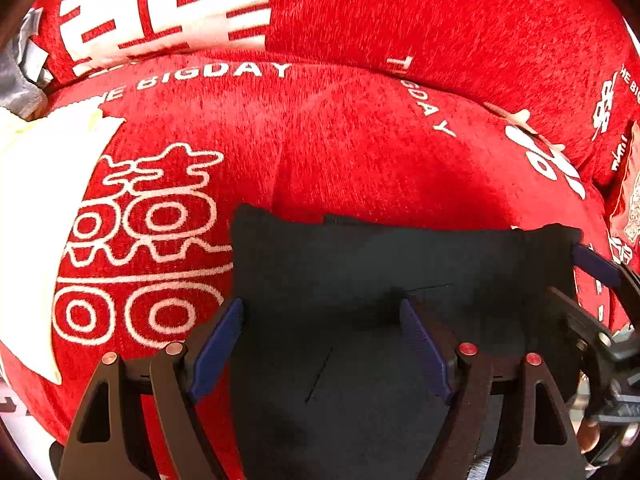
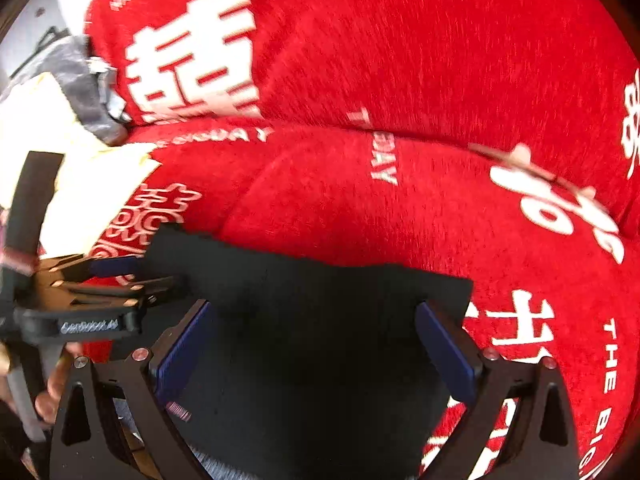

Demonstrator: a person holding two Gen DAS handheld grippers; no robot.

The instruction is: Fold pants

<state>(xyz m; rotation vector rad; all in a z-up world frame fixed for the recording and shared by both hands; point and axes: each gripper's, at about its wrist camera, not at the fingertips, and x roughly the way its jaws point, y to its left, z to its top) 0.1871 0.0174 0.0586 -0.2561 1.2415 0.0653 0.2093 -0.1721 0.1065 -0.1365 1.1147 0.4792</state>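
The black pants (image 1: pixel 360 272) lie flat on a red couch seat, their far edge straight across the cushion; they also fill the lower middle of the right wrist view (image 2: pixel 304 320). My left gripper (image 1: pixel 322 320) is open, its blue-padded fingers spread over the left part of the pants, nothing between them. My right gripper (image 2: pixel 312 320) is open too, spread over the right part of the fabric. The right gripper shows at the right edge of the left wrist view (image 1: pixel 592 280), and the left gripper shows at the left of the right wrist view (image 2: pixel 120 280).
The red couch seat (image 1: pixel 340 140) with white lettering meets the back cushion (image 1: pixel 440 12) just beyond the pants. A white cloth (image 1: pixel 36 200) lies at the left, with grey fabric (image 1: pixel 20 72) behind it. A patterned red pouch (image 1: pixel 628 200) sits at the far right.
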